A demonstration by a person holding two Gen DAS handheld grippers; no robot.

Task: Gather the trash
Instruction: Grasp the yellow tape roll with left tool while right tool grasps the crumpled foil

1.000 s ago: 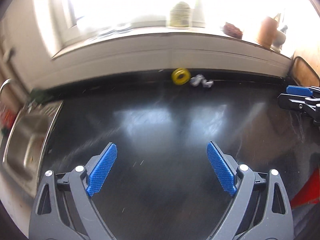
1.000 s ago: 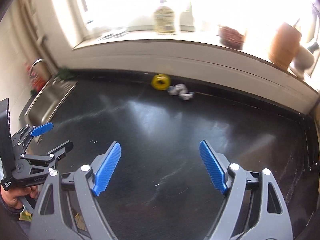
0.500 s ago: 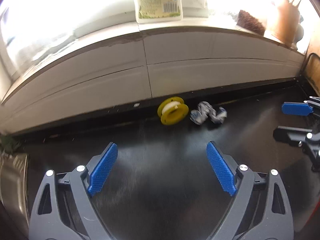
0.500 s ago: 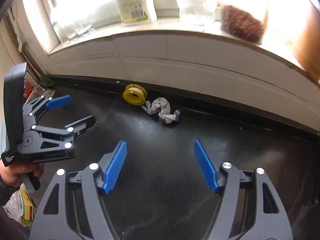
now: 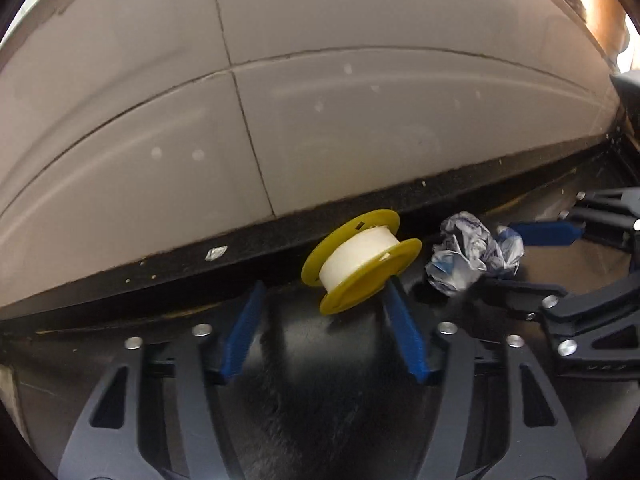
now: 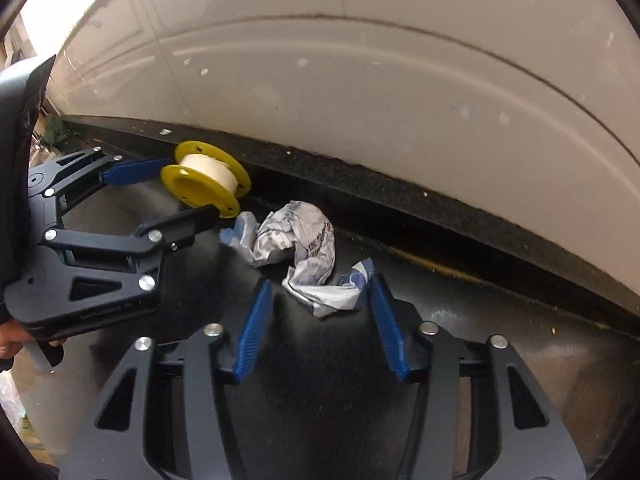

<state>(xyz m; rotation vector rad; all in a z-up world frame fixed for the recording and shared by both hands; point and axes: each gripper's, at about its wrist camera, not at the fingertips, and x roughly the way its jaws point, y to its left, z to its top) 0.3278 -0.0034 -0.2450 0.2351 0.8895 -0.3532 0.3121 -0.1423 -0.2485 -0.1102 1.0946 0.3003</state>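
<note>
A yellow spool of white tape [image 5: 360, 254] lies on the black counter by the back wall. My left gripper [image 5: 324, 292] is open, its blue fingertips on either side of the spool; it also shows in the right wrist view [image 6: 176, 192] straddling the spool [image 6: 206, 178]. A crumpled white and blue paper wrapper [image 6: 304, 256] lies right of the spool. My right gripper [image 6: 320, 286] is open, its tips at either side of the wrapper's near end. The wrapper [image 5: 468, 252] and right gripper [image 5: 532, 256] also show in the left wrist view.
A white tiled wall [image 5: 320, 100] rises straight behind a black upstand [image 6: 400, 188] at the counter's back edge. The black counter [image 6: 340, 380] stretches toward me. A hand [image 6: 12, 340] holds the left gripper at the lower left.
Both grippers have moved forward to the back wall. The left now straddles the spool and the right straddles the wrapper. Both stay open, the jaws somewhat narrower than before.
</note>
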